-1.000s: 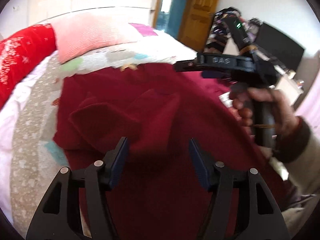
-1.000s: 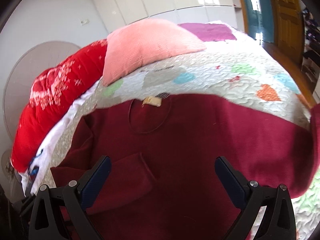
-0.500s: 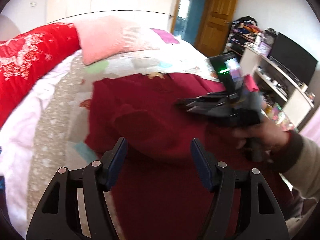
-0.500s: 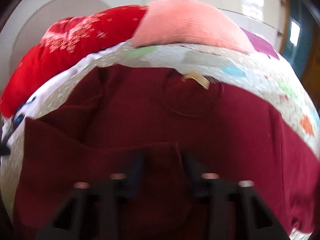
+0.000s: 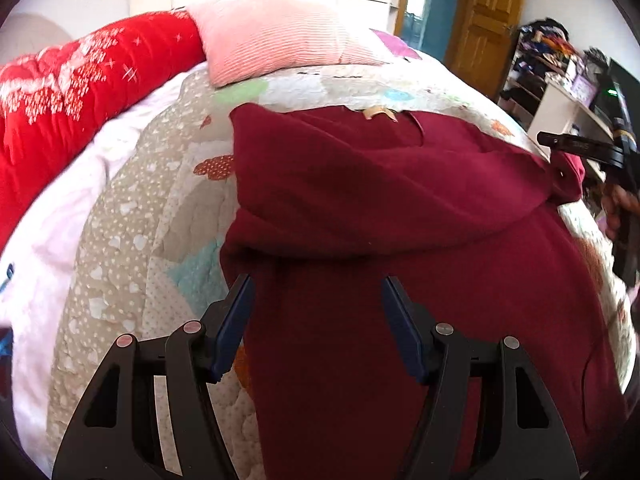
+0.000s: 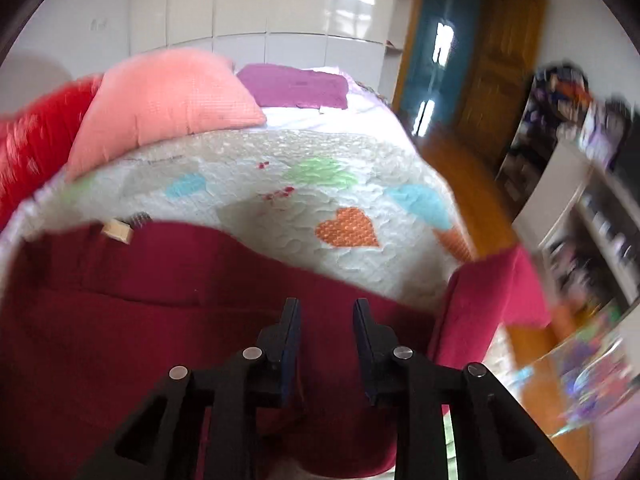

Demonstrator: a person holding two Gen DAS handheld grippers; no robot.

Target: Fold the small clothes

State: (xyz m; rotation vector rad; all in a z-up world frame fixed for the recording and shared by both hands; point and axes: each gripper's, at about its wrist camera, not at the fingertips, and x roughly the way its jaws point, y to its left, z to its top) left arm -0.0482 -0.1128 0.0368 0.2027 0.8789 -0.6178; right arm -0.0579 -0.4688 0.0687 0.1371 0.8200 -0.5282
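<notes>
Sweater, dark red knit, lies spread on the bed's patchwork quilt, directly under and ahead of both tongs. Neck label sits at the far edge, beyond the left tongs.

Left tongs: released, jaws well apart, pointing steeply down over the sweater's left edge. Left pad hangs over the quilt/sweater border, right pad over the body panel. No fabric visibly pinched between them. A folded ridge of the sweater runs across just ahead of the tips.

Right tongs: jaws narrow and opening, gap visible between the pads. Sweater fabric lies beneath and behind the tips; can't see any cloth pressed between the pads, so it reads as released. Frame is motion-blurred. To the right of these tongs a sleeve end stands raised off the quilt, brighter red in the light. In the left wrist view the same tongs show at far right, held by a hand, tips next to that bunched sleeve cuff; contact unclear at that angle.

Beyond the tongs: pink pillow, red blanket to the far left, purple cloth at the head of the bed. Wooden door and cluttered shelves off to the right.
</notes>
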